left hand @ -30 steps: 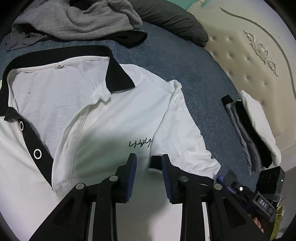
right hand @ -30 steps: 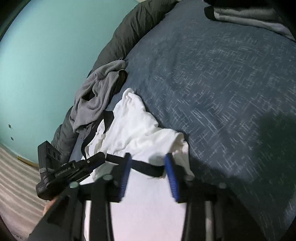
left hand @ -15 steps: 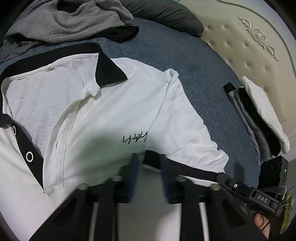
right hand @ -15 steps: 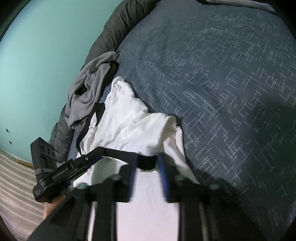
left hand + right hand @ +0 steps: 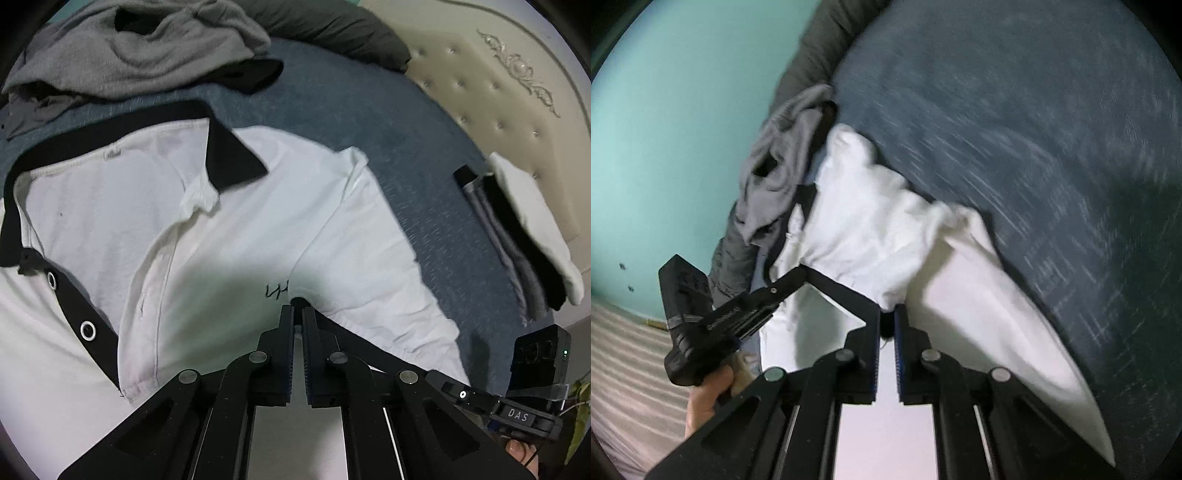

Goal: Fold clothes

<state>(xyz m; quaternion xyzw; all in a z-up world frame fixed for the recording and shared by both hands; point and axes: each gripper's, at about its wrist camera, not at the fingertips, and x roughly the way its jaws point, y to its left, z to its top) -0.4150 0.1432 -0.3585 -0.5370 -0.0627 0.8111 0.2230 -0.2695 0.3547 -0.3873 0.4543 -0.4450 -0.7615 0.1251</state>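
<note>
A white polo shirt [image 5: 221, 240] with a black collar [image 5: 229, 158] lies spread on the blue bedspread [image 5: 369, 122]. My left gripper [image 5: 297, 314] is shut on the black cuff of its right-hand sleeve [image 5: 369, 266], just below the small black logo. In the right wrist view the same black cuff [image 5: 846, 295] runs taut from the left gripper [image 5: 796, 277] to my right gripper [image 5: 886, 319]. The right jaws are closing, with the cuff pinched between their pads. The bunched white sleeve [image 5: 868, 221] rises beyond them. The right gripper [image 5: 443, 382] shows low on the right in the left wrist view.
A heap of grey clothes [image 5: 140, 48] and a dark pillow [image 5: 332, 29] lie at the far side of the bed. A folded stack [image 5: 524, 240] rests by the cream headboard [image 5: 498, 92]. A teal wall [image 5: 683, 129] stands left, and a hand [image 5: 709, 391] holds the left gripper.
Both grippers went from open to shut on the black sleeve cuff. The cuff now stretches taut between them and the sleeve has bunched up.
</note>
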